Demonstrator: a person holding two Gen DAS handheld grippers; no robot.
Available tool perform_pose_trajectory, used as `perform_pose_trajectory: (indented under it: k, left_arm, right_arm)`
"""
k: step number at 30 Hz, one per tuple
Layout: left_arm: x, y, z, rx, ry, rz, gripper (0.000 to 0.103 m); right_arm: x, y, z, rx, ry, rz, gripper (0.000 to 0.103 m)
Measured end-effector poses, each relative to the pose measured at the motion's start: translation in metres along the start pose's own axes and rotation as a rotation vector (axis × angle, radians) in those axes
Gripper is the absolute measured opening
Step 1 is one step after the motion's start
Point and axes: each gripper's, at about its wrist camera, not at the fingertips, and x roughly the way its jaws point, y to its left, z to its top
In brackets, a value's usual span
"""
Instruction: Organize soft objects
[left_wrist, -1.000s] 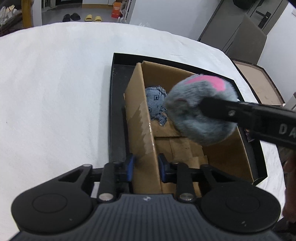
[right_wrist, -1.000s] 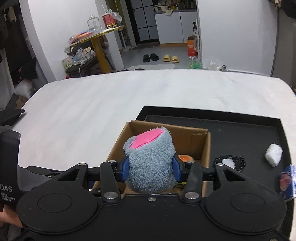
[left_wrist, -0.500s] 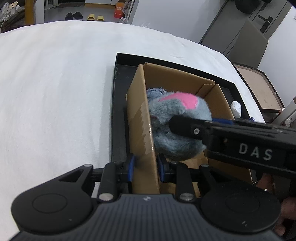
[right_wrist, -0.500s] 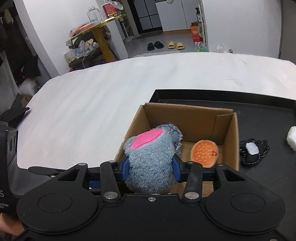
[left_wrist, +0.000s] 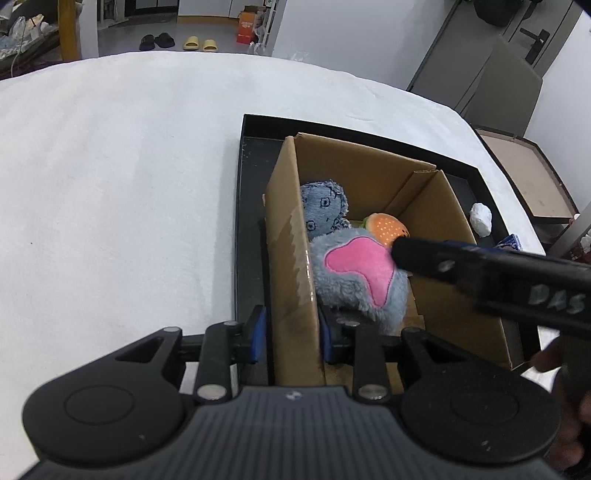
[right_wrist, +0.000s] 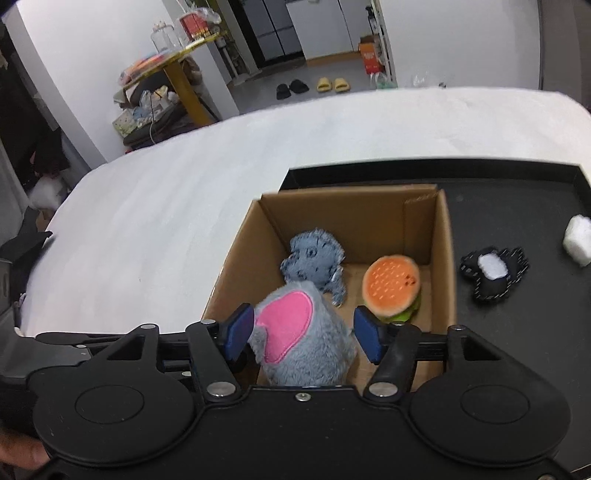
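Left gripper (left_wrist: 290, 334): matte black ribbed housing, two round discs on either side, silver screws on the linkage bars, blue pads (left_wrist: 258, 332) lining the jaws. Right gripper (right_wrist: 303, 334) matches, white "DAS" lettering on its side; bare fingers (right_wrist: 22, 452) show at the near left edge.

Fleece, denim, cardboard and black plastic

The grey plush (right_wrist: 303, 332) is shaggy fleece with a smooth pink felt patch; the denim doll (right_wrist: 314, 258) is frayed cloth; the burger (right_wrist: 391, 284) is short-napped fabric. The box (left_wrist: 369, 173) is matt brown cardboard, with a glossy tape strip on one wall. The tray (right_wrist: 517, 184) looks like matt black plastic, on a nubby white tablecloth (left_wrist: 129, 184).
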Motion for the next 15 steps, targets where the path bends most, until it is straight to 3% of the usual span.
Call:
perform_pose_trajectory:
  k: [6,15]
  left_arm:
    - [-0.001,-0.002,0.001,0.001,0.003,0.03,0.032]
    - [-0.006,0.003,0.006,-0.027,-0.002,0.07,0.05]
  right_arm:
    - [-0.026,-0.012,0.003,0.015,-0.066,-0.014,0.065]
    - [-0.054,-0.039,0.006,0.025,-0.132,-0.067,0.077]
